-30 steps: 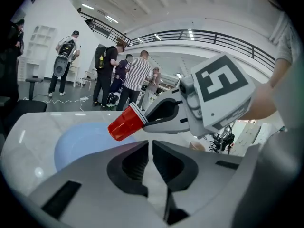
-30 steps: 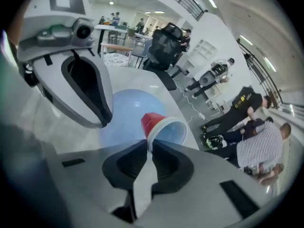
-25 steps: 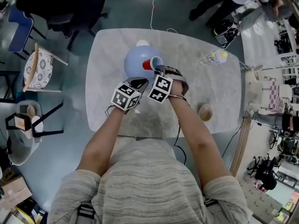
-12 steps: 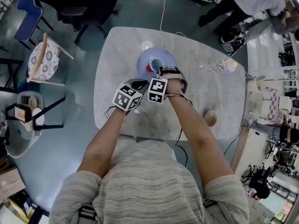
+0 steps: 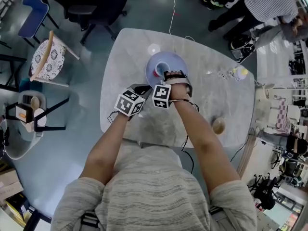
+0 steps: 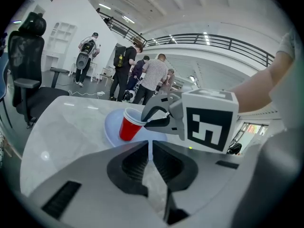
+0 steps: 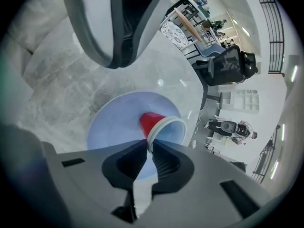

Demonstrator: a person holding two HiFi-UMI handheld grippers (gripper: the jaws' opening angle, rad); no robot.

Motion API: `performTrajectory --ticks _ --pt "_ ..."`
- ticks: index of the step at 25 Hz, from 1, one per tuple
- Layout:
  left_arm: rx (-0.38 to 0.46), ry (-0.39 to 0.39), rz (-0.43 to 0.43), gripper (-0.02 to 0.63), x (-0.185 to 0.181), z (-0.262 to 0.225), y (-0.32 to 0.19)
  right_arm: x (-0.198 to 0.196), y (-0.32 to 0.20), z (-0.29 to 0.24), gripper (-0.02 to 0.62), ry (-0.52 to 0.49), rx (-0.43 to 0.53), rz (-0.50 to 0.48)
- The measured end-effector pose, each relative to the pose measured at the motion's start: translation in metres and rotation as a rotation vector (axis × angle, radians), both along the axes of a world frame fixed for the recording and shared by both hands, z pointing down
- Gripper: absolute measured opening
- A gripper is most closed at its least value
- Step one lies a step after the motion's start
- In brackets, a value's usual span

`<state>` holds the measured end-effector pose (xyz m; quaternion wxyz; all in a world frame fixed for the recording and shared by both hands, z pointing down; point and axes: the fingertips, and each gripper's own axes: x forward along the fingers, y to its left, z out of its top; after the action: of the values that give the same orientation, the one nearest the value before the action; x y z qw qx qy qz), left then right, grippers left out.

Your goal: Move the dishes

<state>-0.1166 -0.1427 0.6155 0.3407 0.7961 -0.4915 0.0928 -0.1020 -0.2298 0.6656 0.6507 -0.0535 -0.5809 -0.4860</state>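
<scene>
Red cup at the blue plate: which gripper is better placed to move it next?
Right. The right gripper pinches the red cup by its rim; the left gripper is shut, empty, short of it.

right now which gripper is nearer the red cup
Right. The right gripper has its jaws closed on the rim of the red cup; the left gripper is short of the blue plate, jaws together, empty.

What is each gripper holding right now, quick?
Left gripper: closed, nothing between its fingers.
Right gripper: closed on the rim of the red cup.
</scene>
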Motion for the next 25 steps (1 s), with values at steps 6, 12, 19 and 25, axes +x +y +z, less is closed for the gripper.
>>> performTrajectory --ticks 6,12,19,25 --pt "-0.002 0.007 0.011 0.025 0.002 0.002 0.0 -0.004 0.002 -0.001 0.061 0.01 0.005 -0.009" --pt "-0.003 0.008 0.016 0.025 0.007 0.001 -0.001 0.0 0.002 -0.005 0.109 -0.007 -0.001 0.003" --pt "-0.004 0.0 0.029 0.025 0.01 0.001 0.0 0.0 0.005 -0.01 0.132 -0.097 0.003 0.013" --pt "-0.01 -0.005 0.04 0.025 0.015 0.002 0.001 0.009 0.005 -0.007 0.147 -0.148 -0.013 0.067"
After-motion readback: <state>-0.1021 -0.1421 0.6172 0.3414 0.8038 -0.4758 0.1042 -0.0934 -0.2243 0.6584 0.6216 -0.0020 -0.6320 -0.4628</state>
